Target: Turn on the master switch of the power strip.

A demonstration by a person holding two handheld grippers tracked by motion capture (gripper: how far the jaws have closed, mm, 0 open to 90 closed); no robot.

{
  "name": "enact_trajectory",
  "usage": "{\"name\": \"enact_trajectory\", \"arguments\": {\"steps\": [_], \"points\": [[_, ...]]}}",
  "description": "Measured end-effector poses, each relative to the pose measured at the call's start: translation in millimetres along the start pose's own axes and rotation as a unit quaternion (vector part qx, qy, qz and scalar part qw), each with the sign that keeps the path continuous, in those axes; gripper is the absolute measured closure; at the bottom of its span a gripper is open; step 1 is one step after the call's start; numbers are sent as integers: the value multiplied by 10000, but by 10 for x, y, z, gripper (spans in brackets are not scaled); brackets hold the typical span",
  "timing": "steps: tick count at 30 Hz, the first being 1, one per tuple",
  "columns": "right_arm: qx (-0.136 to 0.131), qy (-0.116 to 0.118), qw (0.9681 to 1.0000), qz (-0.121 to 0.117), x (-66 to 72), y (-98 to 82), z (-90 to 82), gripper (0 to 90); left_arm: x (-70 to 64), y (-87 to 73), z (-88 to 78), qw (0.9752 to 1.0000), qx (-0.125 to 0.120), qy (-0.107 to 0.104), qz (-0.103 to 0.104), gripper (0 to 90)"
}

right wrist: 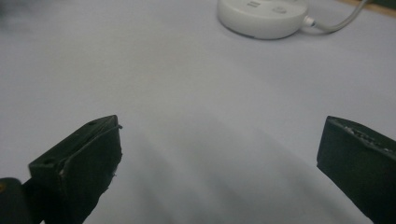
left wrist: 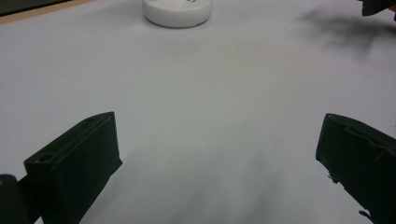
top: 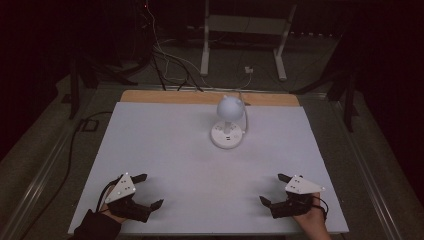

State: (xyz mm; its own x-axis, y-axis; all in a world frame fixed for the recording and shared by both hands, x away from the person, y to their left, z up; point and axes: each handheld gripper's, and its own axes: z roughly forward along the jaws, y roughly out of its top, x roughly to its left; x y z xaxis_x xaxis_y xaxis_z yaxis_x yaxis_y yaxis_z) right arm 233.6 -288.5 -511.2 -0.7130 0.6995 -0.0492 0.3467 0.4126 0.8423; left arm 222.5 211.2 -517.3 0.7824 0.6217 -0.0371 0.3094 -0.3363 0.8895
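White lamp stands far back on the table — well apart from both grippers: left gripper and right gripper gape wide, grasping nothing.

both hands low and apart, left gripper and right gripper with jaws spread wide, empty.

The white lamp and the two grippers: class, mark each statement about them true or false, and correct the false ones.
1. The white lamp stands on the far half of the table. True.
2. The left gripper holds the lamp. False: its jaws are open and empty.
3. A cable leaves the lamp's round base. True.
4. The right gripper is shut. False: its jaws stand wide apart.
5. The lamp lies on its side. False: it stands upright.
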Motion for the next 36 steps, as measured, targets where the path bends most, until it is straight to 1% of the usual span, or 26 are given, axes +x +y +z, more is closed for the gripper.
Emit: {"name": "enact_trajectory", "arguments": {"steps": [3,7,9,12,18,20,21,22,23,25,31,32,35,36], "points": [[-48,-71,9999,-75,25,7,-4,0,-5,3,3,10000,5,21,40,2],[35,-139,9998,-149,37,3,7,0,-4,9,-4,10000,-82,-2,22,2],[41,-141,9998,-134,37,3,7,0,-5,10,-6,10000,-96,1,21,2],[29,-152,9999,-36,35,9,0,0,-11,13,-5,9999,-100,-21,33,2],[69,-181,9998,-77,53,15,1,0,-14,18,-1,9999,-107,-34,44,2],[84,-130,9999,-35,69,25,2,0,-10,18,4,9999,-106,-45,31,2],[100,-179,9998,-65,79,26,2,0,-11,20,4,9999,-122,-53,22,2],[114,-226,9996,-145,92,30,-1,0,-12,21,3,9999,-151,-63,31,2],[130,-233,9995,-181,103,35,-1,0,-15,22,3,9998,-167,-63,30,2],[132,-183,9997,-133,117,42,0,0,-15,20,5,9999,-153,-62,28,2],[184,-128,9997,-52,115,43,6,0,-18,25,6,9999,-152,-48,21,2],[186,-59,9998,31,117,42,14,0,-18,24,8,9999,-147,-40,31,2],[204,-42,9998,15,126,50,17,0,-16,26,10,9998,-176,-50,-2,2],[174,10,9998,99,123,53,14,0,-15,27,9,9998,-181,-55,5,2]]}}
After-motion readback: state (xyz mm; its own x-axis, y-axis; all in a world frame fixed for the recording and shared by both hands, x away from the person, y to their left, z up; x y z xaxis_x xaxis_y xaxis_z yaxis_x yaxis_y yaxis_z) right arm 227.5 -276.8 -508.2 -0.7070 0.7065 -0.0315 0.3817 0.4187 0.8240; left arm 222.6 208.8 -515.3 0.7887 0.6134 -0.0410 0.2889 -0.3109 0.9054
